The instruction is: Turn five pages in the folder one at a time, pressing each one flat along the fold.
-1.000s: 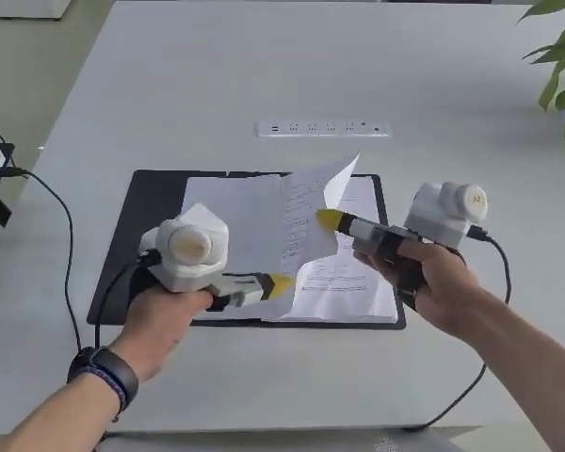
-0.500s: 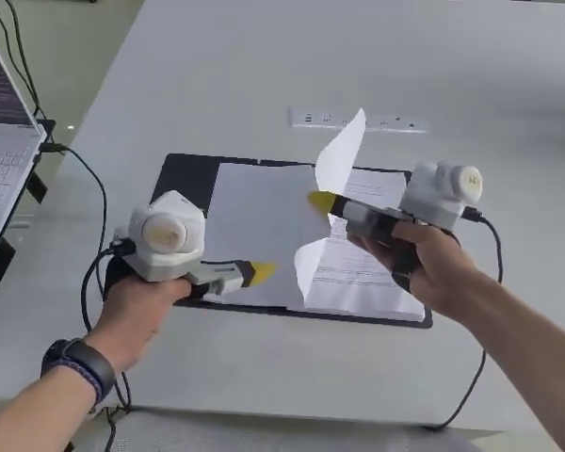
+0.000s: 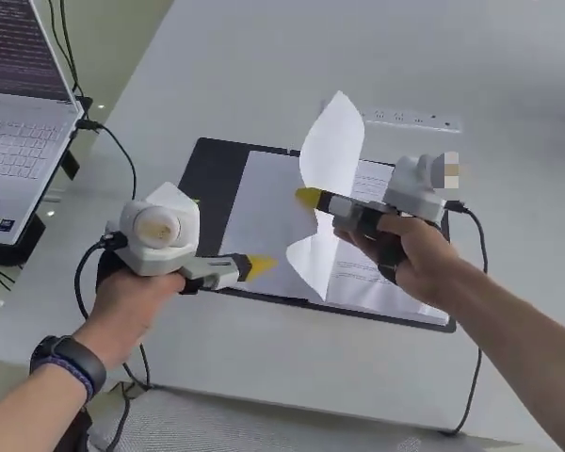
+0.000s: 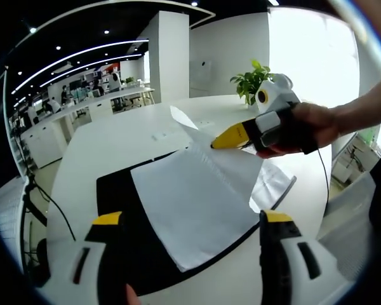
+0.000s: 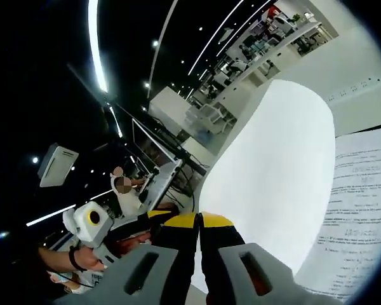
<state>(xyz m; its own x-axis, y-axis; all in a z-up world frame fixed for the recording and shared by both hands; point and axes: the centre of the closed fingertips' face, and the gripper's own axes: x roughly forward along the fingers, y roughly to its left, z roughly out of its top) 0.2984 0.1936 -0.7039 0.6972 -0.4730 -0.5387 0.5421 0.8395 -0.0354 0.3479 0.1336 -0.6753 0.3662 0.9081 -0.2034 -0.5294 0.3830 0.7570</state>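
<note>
Page [image 3: 331, 141] has swung up higher over the folder [image 3: 207, 179], my right tongs [image 3: 310, 198] pinched tight on it, my left tongs [image 3: 257, 267] wide open, holding nothing.

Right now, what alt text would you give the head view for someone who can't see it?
The right gripper, jaws shut on a page, holds it upright mid-turn above an open black folder on a white table. The left gripper hovers at the folder's near edge; a laptop sits far left, a power strip beyond.
</note>
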